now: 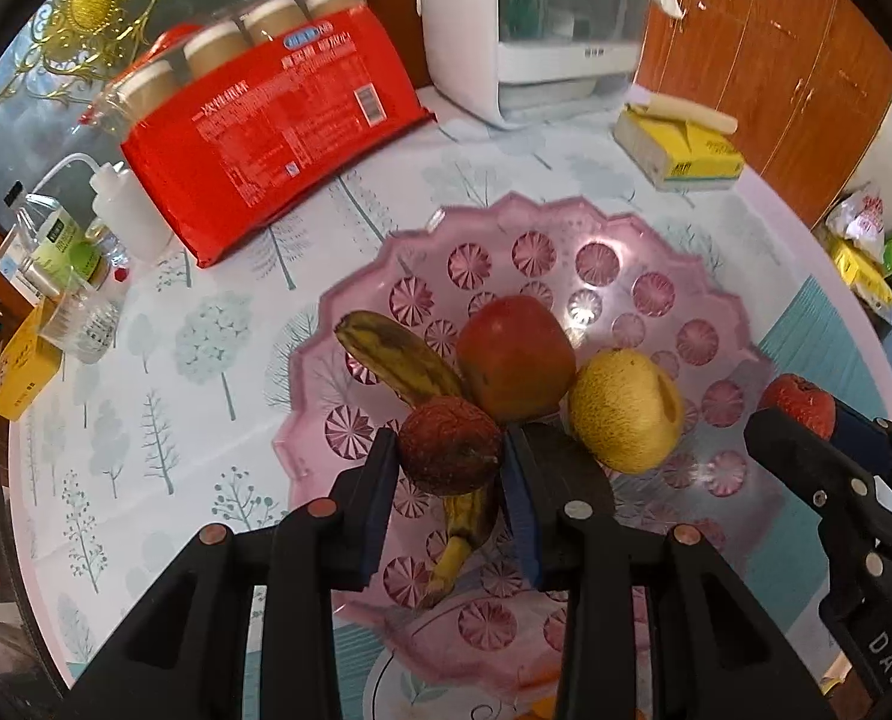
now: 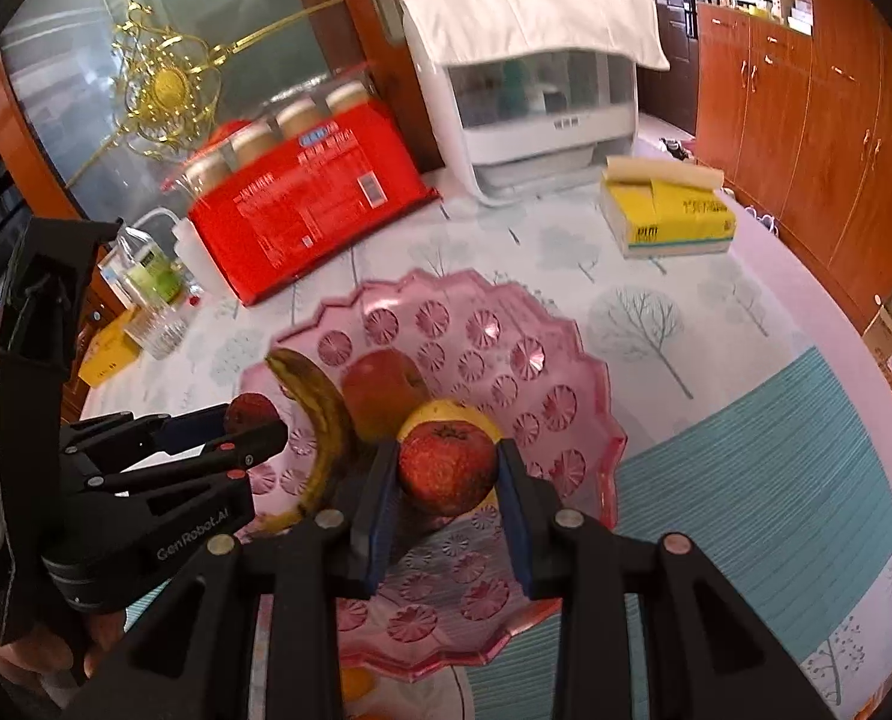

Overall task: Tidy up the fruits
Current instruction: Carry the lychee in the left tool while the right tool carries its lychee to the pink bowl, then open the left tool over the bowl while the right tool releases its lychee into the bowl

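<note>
- My left gripper (image 1: 451, 450) is clamped on a wrinkled dark-red fruit (image 1: 449, 445), both blue pads pressed against its sides, held above the pink dish (image 1: 740, 324).
- Under that fruit, in the left wrist view: a spotted banana (image 1: 398, 357) running from 10 o'clock to 6 o'clock, a red apple (image 1: 515, 357) at 1 o'clock, a yellow pear (image 1: 626, 411) at 3 o'clock, all three in the dish.
- My right gripper (image 2: 448, 471) is closed tight on a brighter red fruit (image 2: 448, 469), carried over the dish's right half.
- From the right wrist view the left gripper sits at 9 o'clock, well apart, its fruit poking out between the fingers.
- The dish rests on the tree-print tablecloth (image 2: 656, 312); a red package (image 2: 311, 198) lies at 11 o'clock and a yellow tissue box (image 2: 668, 219) at 1 o'clock beyond it.
</note>
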Tool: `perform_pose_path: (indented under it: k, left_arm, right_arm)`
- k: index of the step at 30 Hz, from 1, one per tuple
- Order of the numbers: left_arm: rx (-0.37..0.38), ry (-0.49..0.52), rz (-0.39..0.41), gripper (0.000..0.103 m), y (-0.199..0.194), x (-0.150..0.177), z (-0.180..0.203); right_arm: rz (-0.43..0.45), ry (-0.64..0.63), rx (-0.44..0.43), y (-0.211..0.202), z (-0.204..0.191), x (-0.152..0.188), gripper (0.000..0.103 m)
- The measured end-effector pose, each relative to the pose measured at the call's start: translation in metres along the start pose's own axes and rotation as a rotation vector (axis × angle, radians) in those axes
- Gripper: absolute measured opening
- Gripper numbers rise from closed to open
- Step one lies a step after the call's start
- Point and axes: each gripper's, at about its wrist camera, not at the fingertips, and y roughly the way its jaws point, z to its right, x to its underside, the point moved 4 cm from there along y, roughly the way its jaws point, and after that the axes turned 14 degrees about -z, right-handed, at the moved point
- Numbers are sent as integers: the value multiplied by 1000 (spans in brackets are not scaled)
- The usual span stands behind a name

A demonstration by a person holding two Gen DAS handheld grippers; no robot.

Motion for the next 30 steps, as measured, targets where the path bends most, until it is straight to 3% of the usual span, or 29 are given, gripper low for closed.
perform_pose_path:
  k: [19, 22, 24, 26, 30]
  left_arm:
    - [1, -6, -54, 34, 33, 5, -12]
    - [-7, -4, -40, 53, 30, 6, -12]
    - [-25, -9, -19, 73, 25, 7, -12]
    - [-34, -6, -3, 75, 21, 8, -11]
    - [-40, -2, -4, 77, 18, 11, -10]
  right_arm:
    - [-82, -22, 62, 41, -7, 8, 32]
    - [-87, -10, 56, 42, -6, 9, 34]
    - [-85, -1, 48, 41, -5, 10, 41]
    - [-76, 0, 47, 38, -6, 10, 46]
    - [-62, -6, 46, 34, -8, 11, 48]
